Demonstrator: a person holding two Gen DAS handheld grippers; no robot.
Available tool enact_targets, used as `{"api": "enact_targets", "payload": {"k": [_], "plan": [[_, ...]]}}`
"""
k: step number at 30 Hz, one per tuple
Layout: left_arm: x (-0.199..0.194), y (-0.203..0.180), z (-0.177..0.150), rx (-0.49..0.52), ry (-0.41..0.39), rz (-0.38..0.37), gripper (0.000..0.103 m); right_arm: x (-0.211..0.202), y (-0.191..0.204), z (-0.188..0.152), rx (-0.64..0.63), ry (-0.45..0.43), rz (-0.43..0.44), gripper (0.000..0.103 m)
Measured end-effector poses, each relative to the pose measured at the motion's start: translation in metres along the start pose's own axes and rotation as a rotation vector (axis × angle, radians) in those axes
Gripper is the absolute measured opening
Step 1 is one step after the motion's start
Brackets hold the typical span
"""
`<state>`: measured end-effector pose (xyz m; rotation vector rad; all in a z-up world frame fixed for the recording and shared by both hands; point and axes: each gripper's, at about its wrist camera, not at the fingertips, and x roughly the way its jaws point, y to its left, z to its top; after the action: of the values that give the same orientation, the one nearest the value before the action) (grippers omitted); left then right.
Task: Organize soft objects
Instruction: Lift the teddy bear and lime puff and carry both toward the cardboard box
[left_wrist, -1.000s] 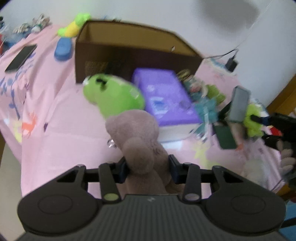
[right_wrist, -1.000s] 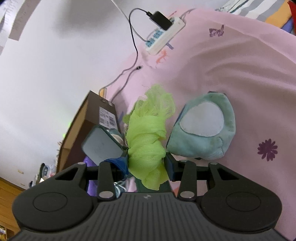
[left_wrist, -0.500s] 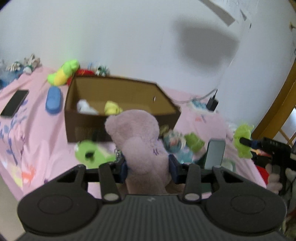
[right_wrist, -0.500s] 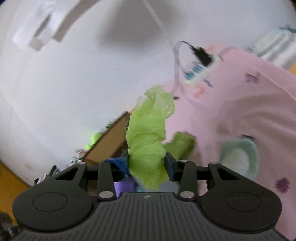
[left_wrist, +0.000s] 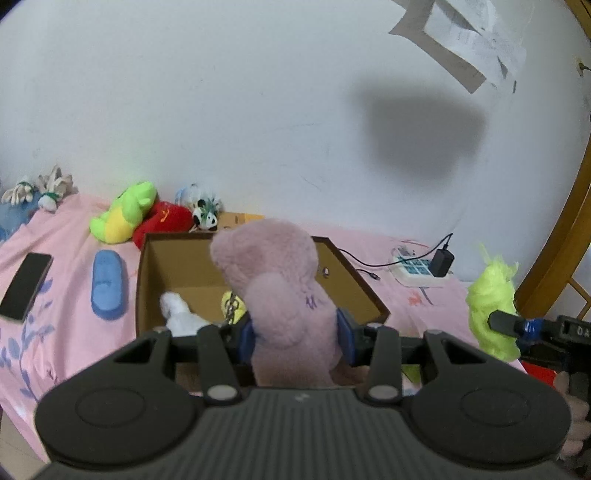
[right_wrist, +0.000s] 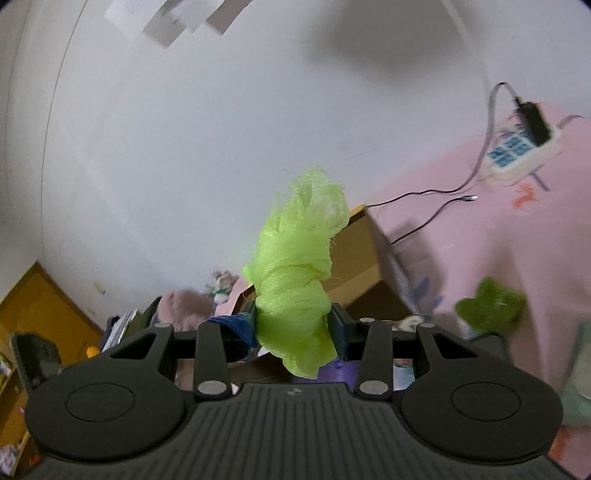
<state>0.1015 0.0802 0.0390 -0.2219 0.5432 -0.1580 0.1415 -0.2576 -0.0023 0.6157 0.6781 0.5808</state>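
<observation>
Pink bedsheet (left_wrist: 70, 236) under a white wall, open cardboard box (left_wrist: 147, 280) on the bed. My left gripper (left_wrist: 295, 338) has its jaws pinching the mauve plush toy (left_wrist: 280, 288), held up in front of the box. My right gripper (right_wrist: 293, 325) has its jaws clamped on the lime mesh pouf (right_wrist: 295, 273), raised beside the box.

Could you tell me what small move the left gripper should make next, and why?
Probably carry it forward over the cardboard box and open: the left gripper is shut on the pink plush toy, and the open box just ahead already holds soft items.
</observation>
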Motion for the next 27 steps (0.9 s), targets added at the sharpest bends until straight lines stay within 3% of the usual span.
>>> {"api": "enact_targets", "payload": {"k": [10, 16, 27], "plan": [[0.055, 0.024, 0.029, 0.069, 0.038, 0.052, 0.042, 0.071, 0.036, 0.016, -0.12, 0.102, -0.012, 0.025], [0.093, 0.051, 0.04, 0.059, 0.085, 0.084, 0.042, 0.113, 0.048, 0.026, -0.164, 0.141, -0.012, 0.025], [0.155, 0.08, 0.044, 0.053, 0.184, 0.115, 0.042, 0.188, 0.05, 0.02, -0.195, 0.233, -0.117, 0.025]]}}
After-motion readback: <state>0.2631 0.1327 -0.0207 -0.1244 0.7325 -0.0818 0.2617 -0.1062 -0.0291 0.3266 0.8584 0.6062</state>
